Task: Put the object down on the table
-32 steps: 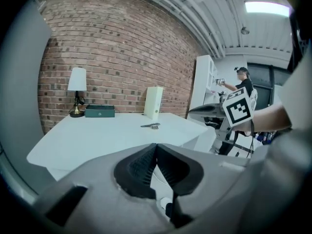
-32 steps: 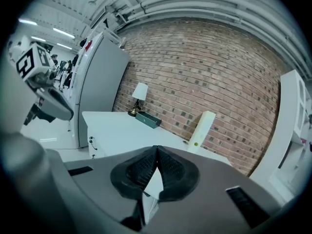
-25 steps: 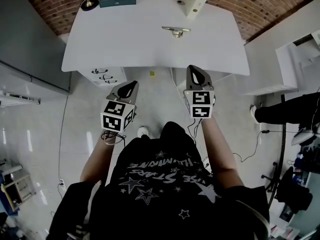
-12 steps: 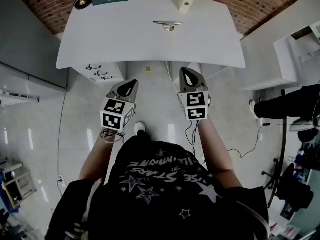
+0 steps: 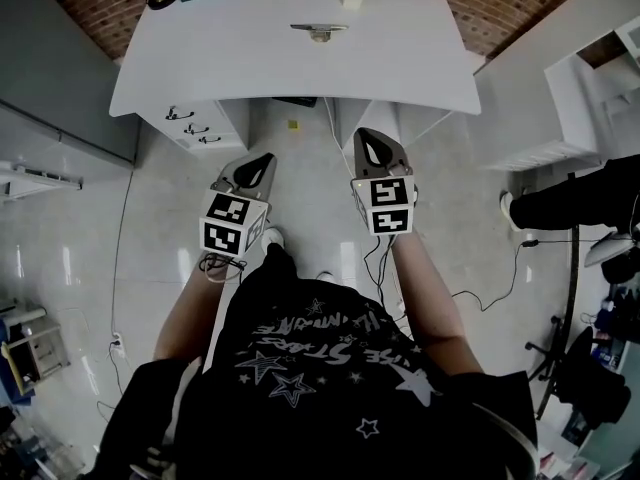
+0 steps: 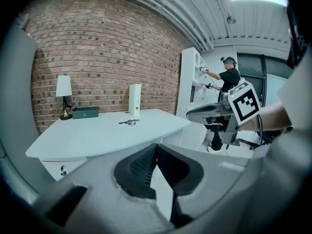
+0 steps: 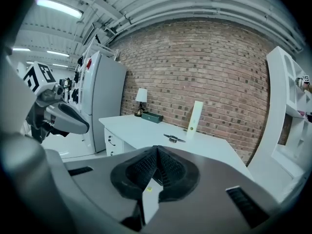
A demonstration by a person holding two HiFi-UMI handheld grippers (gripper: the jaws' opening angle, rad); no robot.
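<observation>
Head view, floor: glossy white tiled floor (image 5: 150,238) fills the lower scene, and both grippers are held over it, short of the desk.
Wall: red brick wall (image 7: 209,67) runs behind the desk.
Table: white table (image 5: 250,68) with a curved front edge stands against the brick; a white drawer unit (image 5: 195,128) sits under its left end.
Shelving: tall white shelf unit (image 6: 191,87) stands to the table's right, with a second person (image 6: 229,77) in black reaching into it.
Wearer: black star-printed T-shirt (image 5: 320,368), bare forearms stretched forward.
Left gripper: left gripper (image 5: 262,160) has its ribbed black pads pressed together with nothing between them.
Right gripper: right gripper (image 5: 372,140) is likewise clenched and empty, level with the left and apart from it.
Lamp: white-shaded table lamp (image 6: 63,89) on the far left corner.
Box: dark green flat box (image 6: 85,112) just beside the lamp.
Slab: white upright slab (image 6: 134,100) near the wall.
Object: small metal object (image 5: 319,33) lies on the tabletop in front of the slab, well apart from both grippers.
</observation>
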